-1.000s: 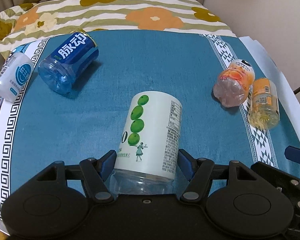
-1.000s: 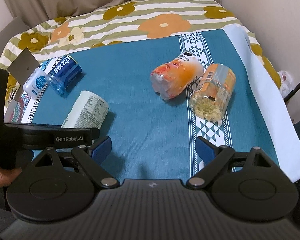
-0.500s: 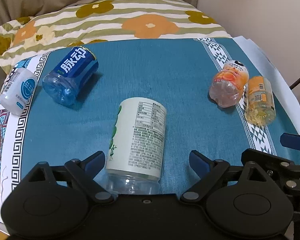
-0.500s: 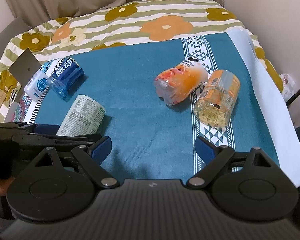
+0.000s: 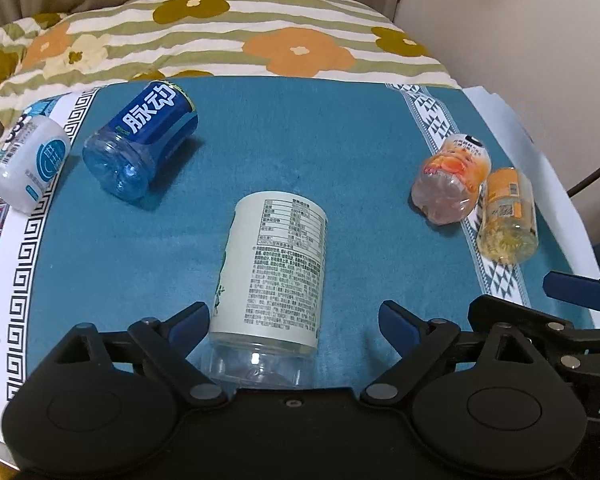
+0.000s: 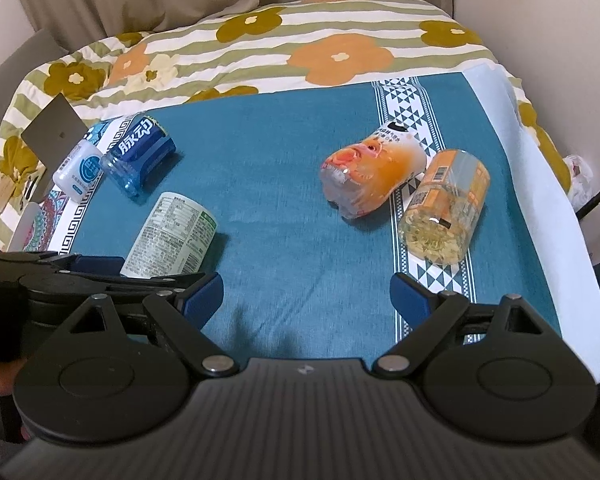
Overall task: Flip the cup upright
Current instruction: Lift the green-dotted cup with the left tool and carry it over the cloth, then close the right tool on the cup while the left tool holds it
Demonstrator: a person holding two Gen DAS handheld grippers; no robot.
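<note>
A cup with a white label of small print (image 5: 278,268) lies on its side on the blue cloth (image 5: 300,148), clear end toward me. My left gripper (image 5: 296,320) is open; the cup lies between its fingers, near the left one, with a gap on the right. In the right wrist view the same cup (image 6: 172,236) lies at the left, beside the left gripper's fingers (image 6: 92,268). My right gripper (image 6: 306,296) is open and empty above bare cloth.
A blue cup (image 5: 144,140) and a white cup (image 5: 30,164) lie at the far left. A peach cup (image 5: 452,180) and an orange cup (image 5: 506,216) lie at the right, side by side. A floral blanket (image 5: 220,40) lies behind.
My left gripper has opened and let go of the white-label cup, which has rolled so that its small print faces up. Both grippers have drawn back a little.
</note>
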